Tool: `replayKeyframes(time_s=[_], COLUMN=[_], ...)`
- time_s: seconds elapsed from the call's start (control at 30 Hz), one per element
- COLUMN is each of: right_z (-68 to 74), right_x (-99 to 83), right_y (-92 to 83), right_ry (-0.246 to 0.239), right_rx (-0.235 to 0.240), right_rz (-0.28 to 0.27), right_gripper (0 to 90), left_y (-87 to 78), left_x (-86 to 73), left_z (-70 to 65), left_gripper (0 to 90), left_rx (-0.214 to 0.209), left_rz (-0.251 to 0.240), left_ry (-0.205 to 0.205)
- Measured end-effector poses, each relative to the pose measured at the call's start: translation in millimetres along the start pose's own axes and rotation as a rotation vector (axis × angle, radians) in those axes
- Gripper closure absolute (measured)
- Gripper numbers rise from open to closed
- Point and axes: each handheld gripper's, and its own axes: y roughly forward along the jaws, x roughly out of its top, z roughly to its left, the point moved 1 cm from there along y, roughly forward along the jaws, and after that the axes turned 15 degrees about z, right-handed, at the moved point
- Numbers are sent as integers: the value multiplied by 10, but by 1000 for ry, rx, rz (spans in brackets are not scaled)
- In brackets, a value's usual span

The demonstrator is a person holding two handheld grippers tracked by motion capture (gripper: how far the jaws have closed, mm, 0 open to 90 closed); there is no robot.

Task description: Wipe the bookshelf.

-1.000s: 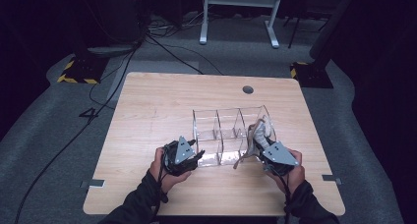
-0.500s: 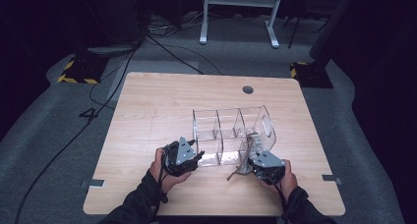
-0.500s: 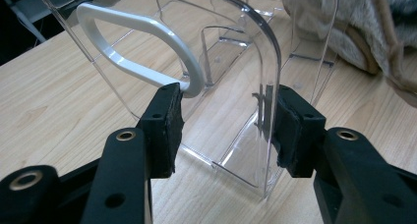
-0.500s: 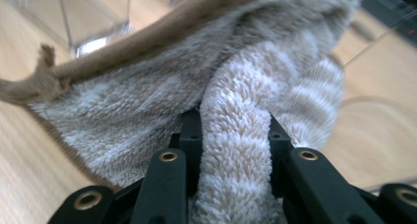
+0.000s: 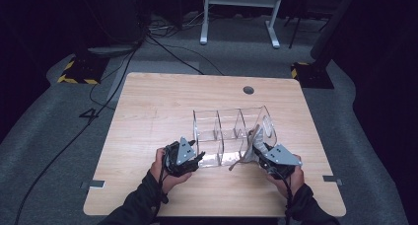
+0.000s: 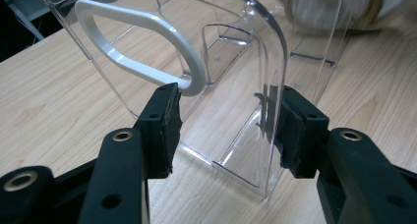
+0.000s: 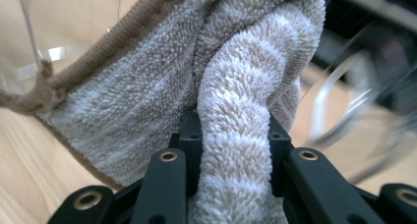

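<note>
Left claw [image 6: 223,128], jaws just parting around the clear plastic compartment organiser [image 6: 246,86] at frame centre, steadies it while right claw [image 7: 231,150], clamped on beige terry cloth [image 7: 236,76], wipes

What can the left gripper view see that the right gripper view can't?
Left gripper view: a white handle on the end wall of the clear organizer, with the jaws of the left gripper standing on either side of that end.

Right gripper view: the jaws of the right gripper shut on a fluffy beige towel, close up, with its brown hem.

Both: the wooden table, the clear organizer's plastic, and the towel, which is blurry and far off in the left gripper view.
</note>
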Motion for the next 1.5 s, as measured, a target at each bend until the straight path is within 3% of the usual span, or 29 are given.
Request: replayKeyframes(time_s=[0.07, 0.17, 0.3, 0.4, 0.5, 0.67, 0.83, 0.93, 1.03, 1.17, 1.27, 1.33, 1.4, 1.5], right_z=[77, 152, 170, 114, 55, -78, -177, -186, -95, 53, 95, 113, 187, 223], right_x=[-76, -131, -133, -80, 19, 163, 238, 193, 130, 55, -32, -57, -104, -121], right_y=[184, 302, 312, 207, -21, -420, -655, -573, -418, -174, 12, 66, 184, 237], right_ry=[-36, -58, -74, -66, -63, -13, 17, 7, -56, -111, -81, -78, -86, -97], right_rx=[45, 69, 61, 31, -57, -188, -246, -233, -204, -95, -30, -8, 35, 71], right_rz=[96, 165, 178, 139, 52, -89, -168, -132, -96, 9, 66, 89, 151, 158], right_gripper=[708, 707, 707, 708, 709, 709, 708, 707, 701, 701, 702, 702, 702, 702], left_y=[2, 3, 4, 5, 5, 7, 10, 25, 39, 50, 60, 65, 84, 153], left_x=[-2, -3, -3, -2, -2, -3, -2, -6, -5, -4, -6, -7, -12, -25], left_z=[-2, -1, -3, -1, 6, 5, 9, 17, 16, 18, 14, 15, 15, 28], left_gripper=[486, 485, 484, 483, 481, 478, 475, 464, 457, 448, 445, 444, 436, 387], left_rx=[-1, -1, 1, -1, -3, -3, -3, -11, -11, -10, -7, -6, -4, 15], left_rz=[-2, -1, -1, 1, 4, 6, 5, 8, 11, 15, 21, 23, 31, 47], left_ry=[-5, -5, -4, -3, 0, -4, -1, -14, -9, -10, -4, -1, -7, -39])
